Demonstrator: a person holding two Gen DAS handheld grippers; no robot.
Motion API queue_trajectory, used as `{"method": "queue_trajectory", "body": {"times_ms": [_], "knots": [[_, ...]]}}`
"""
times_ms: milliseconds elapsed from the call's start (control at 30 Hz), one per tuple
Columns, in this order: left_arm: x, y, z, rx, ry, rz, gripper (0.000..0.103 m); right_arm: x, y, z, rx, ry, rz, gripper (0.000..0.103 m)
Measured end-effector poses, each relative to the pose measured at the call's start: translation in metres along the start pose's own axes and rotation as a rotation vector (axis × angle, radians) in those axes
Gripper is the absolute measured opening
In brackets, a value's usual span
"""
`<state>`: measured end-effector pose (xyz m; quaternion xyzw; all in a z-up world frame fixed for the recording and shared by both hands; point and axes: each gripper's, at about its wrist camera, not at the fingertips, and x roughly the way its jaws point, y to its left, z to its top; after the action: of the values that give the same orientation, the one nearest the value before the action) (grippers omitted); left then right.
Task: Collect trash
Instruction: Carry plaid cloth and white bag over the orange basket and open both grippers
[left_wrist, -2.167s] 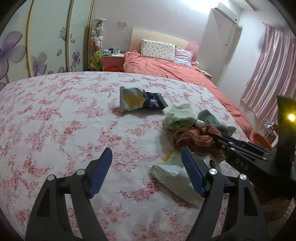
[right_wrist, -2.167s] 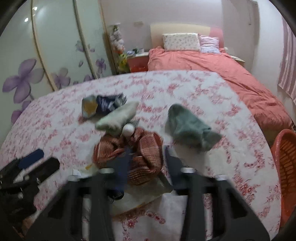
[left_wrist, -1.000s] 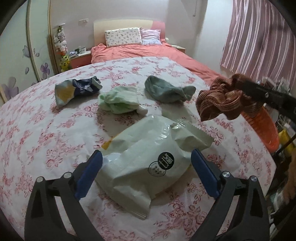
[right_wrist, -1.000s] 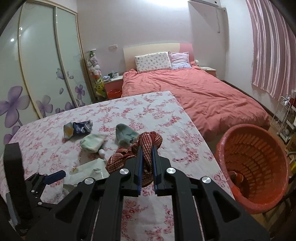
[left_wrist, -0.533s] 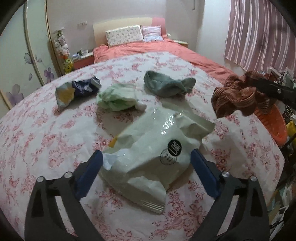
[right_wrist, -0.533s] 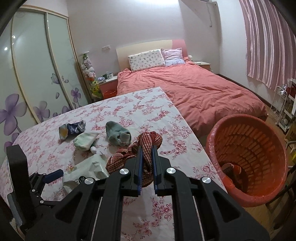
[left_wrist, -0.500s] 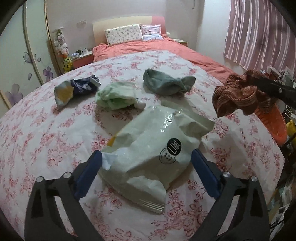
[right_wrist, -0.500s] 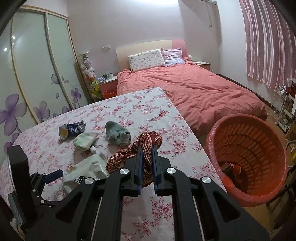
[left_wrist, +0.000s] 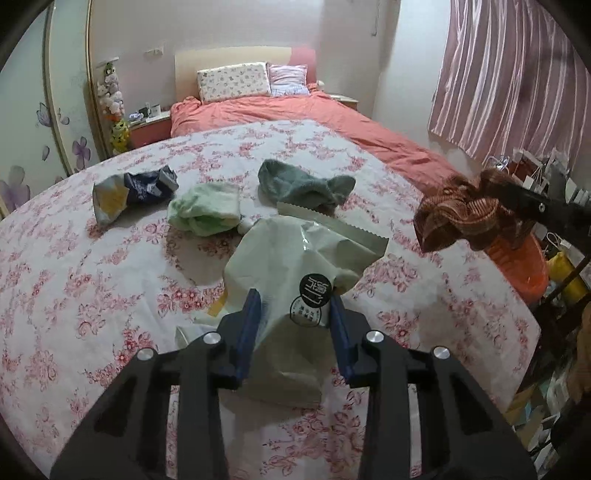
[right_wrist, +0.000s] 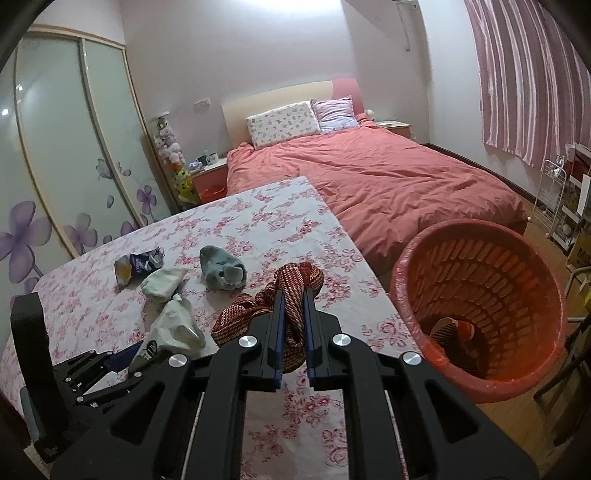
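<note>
While right gripper (right_wrist: 293, 325) clamps red cloth (right_wrist: 295, 291), left gripper (left_wrist: 295, 321) pinches pale bag (left_wrist: 295, 254); socks beyond.

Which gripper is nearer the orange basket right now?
Right. The right gripper, holding the striped cloth, is beside the orange basket; the left gripper is back over the table.

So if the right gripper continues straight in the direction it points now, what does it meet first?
Probably nothing solid soon. The right gripper, shut on the striped cloth, points over the flowered table toward the red bed. The orange basket sits off to its right. Depth is unclear.
</note>
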<state>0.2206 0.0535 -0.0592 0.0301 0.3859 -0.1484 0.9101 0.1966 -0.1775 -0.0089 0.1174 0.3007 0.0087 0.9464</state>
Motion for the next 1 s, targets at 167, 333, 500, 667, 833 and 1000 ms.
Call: {"method": "queue_trajectory", "body": {"times_ms": [167, 333, 500, 667, 833, 1000], "knots": [[-0.011, -0.005, 0.002, -0.005, -0.030, -0.030, 0.031, -0.007, -0.009, -0.001, 0.011, -0.014, -0.006, 0.009], [-0.028, -0.017, 0.011, -0.002, -0.075, -0.060, 0.031, -0.018, -0.018, 0.002, 0.030, -0.049, -0.016, 0.009], [-0.047, -0.037, 0.027, 0.006, -0.128, -0.108, 0.031, -0.035, -0.033, 0.007, 0.050, -0.106, -0.047, 0.009], [-0.058, -0.063, 0.044, 0.009, -0.164, -0.184, 0.031, -0.051, -0.053, 0.012, 0.077, -0.171, -0.095, 0.009], [-0.058, -0.094, 0.057, 0.028, -0.174, -0.252, 0.031, -0.064, -0.073, 0.015, 0.094, -0.247, -0.172, 0.009], [-0.049, -0.125, 0.070, 0.042, -0.161, -0.315, 0.031, -0.068, -0.096, 0.016, 0.124, -0.296, -0.231, 0.009]]}}
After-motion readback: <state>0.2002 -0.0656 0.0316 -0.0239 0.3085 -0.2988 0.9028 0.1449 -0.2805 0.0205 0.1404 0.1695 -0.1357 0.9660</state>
